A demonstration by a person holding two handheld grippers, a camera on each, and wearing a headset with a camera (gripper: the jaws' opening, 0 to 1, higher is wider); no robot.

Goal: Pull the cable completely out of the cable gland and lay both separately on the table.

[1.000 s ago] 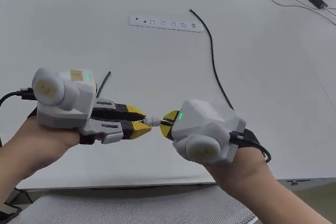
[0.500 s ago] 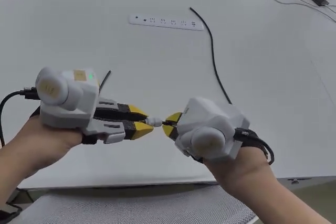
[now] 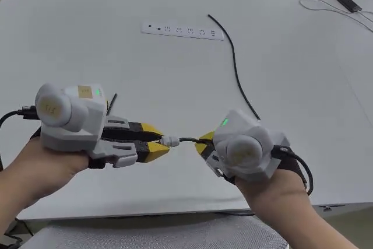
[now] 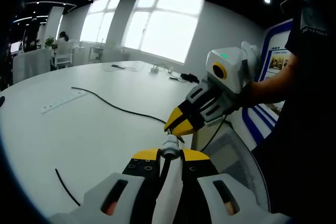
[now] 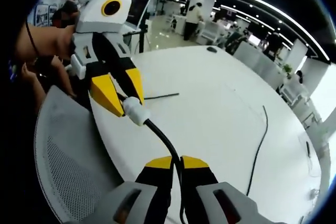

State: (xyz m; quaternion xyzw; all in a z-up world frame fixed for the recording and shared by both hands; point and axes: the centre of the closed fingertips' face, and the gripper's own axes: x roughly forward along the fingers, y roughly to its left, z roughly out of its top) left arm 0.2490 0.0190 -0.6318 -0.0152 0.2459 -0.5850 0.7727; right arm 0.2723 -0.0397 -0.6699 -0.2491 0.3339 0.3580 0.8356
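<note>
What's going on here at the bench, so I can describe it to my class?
A person holds a gripper in each hand over a white table. The left gripper is shut on a white cable gland; the right gripper is shut on the black cable running from it. A short stretch of cable spans the gap. The cable is not yet out, and neither part lies on the table.

The rear of the small white plastic cable gland (image 3: 169,141) is hidden between the tips of the left gripper (image 3: 158,141). The thin black cable (image 3: 187,140) disappears inside the closed right gripper (image 3: 203,142).
</note>
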